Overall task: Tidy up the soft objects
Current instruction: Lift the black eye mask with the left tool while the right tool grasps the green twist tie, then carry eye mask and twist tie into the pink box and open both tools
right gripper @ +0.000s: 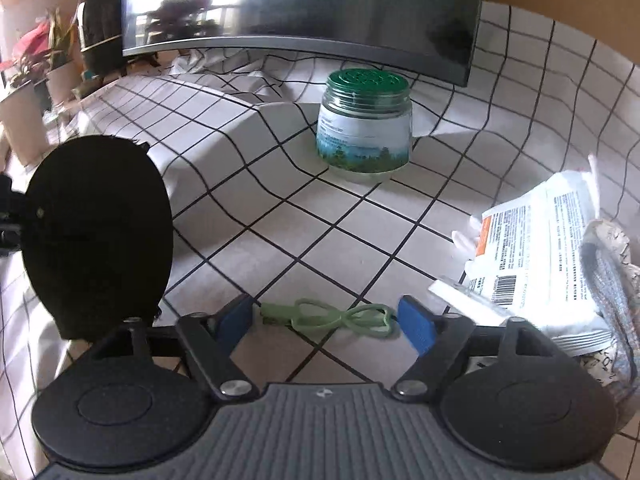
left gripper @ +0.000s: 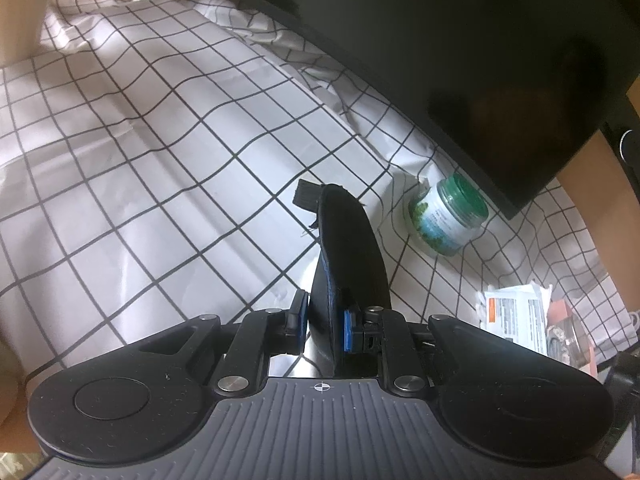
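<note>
In the left wrist view, my left gripper (left gripper: 324, 328) is shut on a black oval soft pad (left gripper: 352, 248) with a blue seam. The pad stands edge-on between the blue pads above the checked cloth (left gripper: 140, 140). The right wrist view shows the same black pad (right gripper: 96, 232) broadside at the left. My right gripper (right gripper: 326, 322) is low over the cloth (right gripper: 360, 240) with its jaws apart. A looped pale green cord (right gripper: 340, 316) lies on the cloth between its blue fingertips (right gripper: 416, 328). The cord's ends are close to both pads, and neither pad presses on it.
A jar with a green lid (right gripper: 364, 120) (left gripper: 448, 216) stands below a dark monitor (right gripper: 300, 8) (left gripper: 460, 60). White printed packets (right gripper: 540, 248) (left gripper: 516, 316) and a grey patterned fabric (right gripper: 612, 280) lie at the right. Potted plants (right gripper: 24, 92) stand at the far left.
</note>
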Available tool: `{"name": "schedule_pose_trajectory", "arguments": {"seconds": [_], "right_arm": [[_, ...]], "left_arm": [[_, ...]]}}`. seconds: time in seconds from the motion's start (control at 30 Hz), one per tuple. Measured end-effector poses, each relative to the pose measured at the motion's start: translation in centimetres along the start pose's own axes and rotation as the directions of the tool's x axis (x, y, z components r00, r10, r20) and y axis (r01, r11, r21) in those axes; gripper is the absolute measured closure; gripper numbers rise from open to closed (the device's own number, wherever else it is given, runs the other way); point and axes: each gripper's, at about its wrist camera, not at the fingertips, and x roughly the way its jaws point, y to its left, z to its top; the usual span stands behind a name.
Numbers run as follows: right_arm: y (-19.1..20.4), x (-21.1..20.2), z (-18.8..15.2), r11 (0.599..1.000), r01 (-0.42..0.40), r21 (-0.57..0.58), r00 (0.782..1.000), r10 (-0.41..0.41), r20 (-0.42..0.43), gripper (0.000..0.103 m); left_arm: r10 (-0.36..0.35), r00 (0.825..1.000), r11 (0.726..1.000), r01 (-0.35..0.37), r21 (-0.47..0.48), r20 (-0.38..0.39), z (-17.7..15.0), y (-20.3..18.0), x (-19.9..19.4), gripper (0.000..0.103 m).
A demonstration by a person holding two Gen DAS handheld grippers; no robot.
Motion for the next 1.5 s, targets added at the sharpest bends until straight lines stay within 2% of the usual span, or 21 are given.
{"name": "schedule_pose_trajectory", "arguments": {"seconds": [0.13, 0.27, 0.47, 0.63, 0.77, 0.93, 1.03, 1.17, 1.3, 1.37, 1.5], "right_arm": [[0.2, -0.7, 0.0, 0.999, -0.012, -0.032, 1.0, 0.012, 0.004, 0.033], [1.3, -2.5, 0.2, 0.996, -0.011, -0.094, 0.998, 0.016, 0.058, 0.033], [1.6, -5.6, 1.7, 0.993, -0.026, -0.119, 0.994, 0.039, 0.107, 0.033], [-0.3, -9.4, 4.2, 0.992, 0.015, -0.123, 0.978, 0.011, 0.209, 0.033], [-3.7, -13.5, 6.7, 0.992, 0.085, -0.092, 0.952, -0.053, 0.302, 0.033], [-9.5, -19.5, 7.9, 0.973, 0.228, -0.039, 0.893, -0.192, 0.408, 0.033], [-13.1, -22.2, 7.0, 0.946, 0.323, 0.0, 0.854, -0.291, 0.432, 0.033], [-18.3, -24.1, 4.7, 0.899, 0.431, 0.073, 0.81, -0.422, 0.408, 0.033], [-22.6, -24.4, 2.0, 0.866, 0.476, 0.151, 0.8, -0.498, 0.335, 0.033], [-24.2, -24.4, 0.6, 0.851, 0.494, 0.176, 0.792, -0.524, 0.312, 0.033], [-26.5, -23.4, -1.1, 0.843, 0.495, 0.209, 0.803, -0.536, 0.262, 0.033]], "left_arm": [[0.008, 1.0, 1.0, -0.008, -0.008, -0.002, -0.2, 0.1, 0.0, 0.084], [-0.002, 1.0, 1.0, 0.002, 0.005, -0.002, -0.2, -0.5, -0.1, 0.084], [-0.032, 0.999, 0.997, 0.031, 0.068, 0.013, 1.0, -2.5, -0.2, 0.084], [-0.079, 0.993, 0.979, 0.061, 0.193, 0.086, 4.5, -6.5, -1.1, 0.084], [-0.128, 0.982, 0.956, 0.085, 0.281, 0.14, 7.2, -11.2, -1.3, 0.084], [-0.233, 0.96, 0.909, 0.158, 0.386, 0.157, 8.4, -19.0, -1.1, 0.084], [-0.315, 0.942, 0.869, 0.238, 0.434, 0.115, 7.8, -24.3, -0.3, 0.084], [-0.398, 0.917, 0.802, 0.334, 0.494, 0.025, 5.6, -31.2, 1.8, 0.084], [-0.454, 0.883, 0.728, 0.443, 0.523, -0.117, 2.0, -37.5, 4.5, 0.084], [-0.46, 0.874, 0.698, 0.466, 0.544, -0.158, 0.4, -40.1, 5.7, 0.084], [-0.466, 0.852, 0.668, 0.515, 0.537, -0.238, -2.2, -44.1, 8.6, 0.084]]}}
